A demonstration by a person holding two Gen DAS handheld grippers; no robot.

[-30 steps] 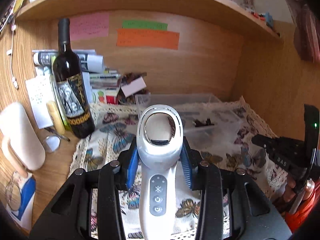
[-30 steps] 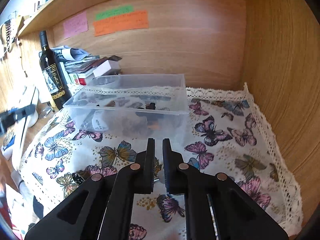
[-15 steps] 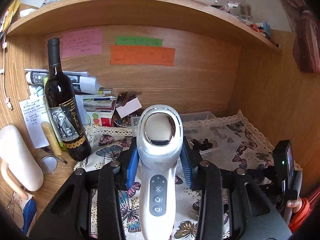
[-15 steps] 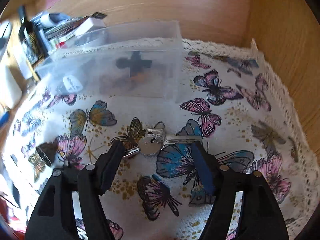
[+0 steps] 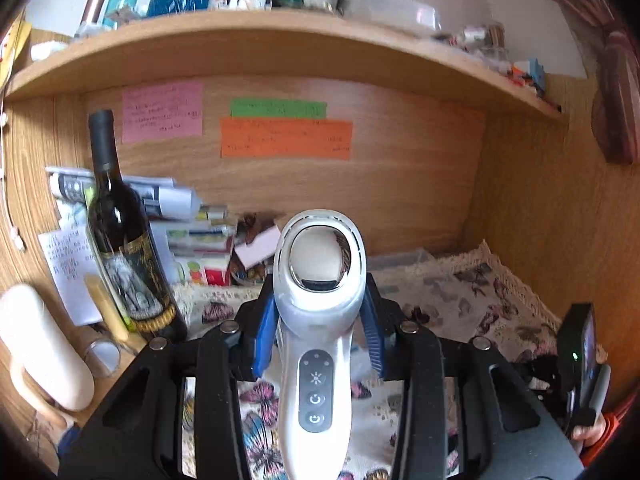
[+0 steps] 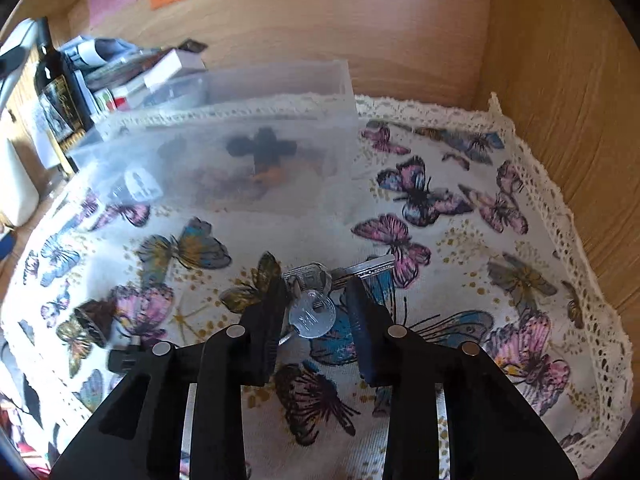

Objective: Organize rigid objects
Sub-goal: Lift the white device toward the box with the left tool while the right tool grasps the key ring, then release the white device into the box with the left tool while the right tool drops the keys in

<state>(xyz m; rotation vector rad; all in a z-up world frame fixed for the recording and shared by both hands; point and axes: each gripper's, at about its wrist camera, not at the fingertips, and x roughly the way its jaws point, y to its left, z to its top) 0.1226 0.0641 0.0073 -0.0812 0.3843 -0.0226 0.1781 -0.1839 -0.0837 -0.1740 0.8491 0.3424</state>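
My left gripper (image 5: 318, 320) is shut on a white handheld device (image 5: 318, 344) with three buttons and an oval head, held up above the cloth. My right gripper (image 6: 316, 300) is open and low over the butterfly cloth (image 6: 460, 248), its fingers either side of a bunch of silver keys (image 6: 316, 308) lying on the cloth. A clear plastic bin (image 6: 224, 148) with a black cross-shaped piece and other items inside stands behind the keys. The bin's rim shows in the left wrist view (image 5: 400, 258).
A wine bottle (image 5: 120, 240) stands at the left by stacked papers and boxes (image 5: 192, 232). A white cylinder (image 5: 44, 344) lies at far left. A wooden shelf (image 5: 280, 48) with bottles runs overhead. A wooden side wall (image 6: 560, 80) bounds the right. A small dark object (image 6: 90, 316) lies on the cloth.
My left gripper has risen and tilted up with the white device; more of the shelf shows. My right gripper opened, dropped toward the cloth and its fingers now straddle the keys.
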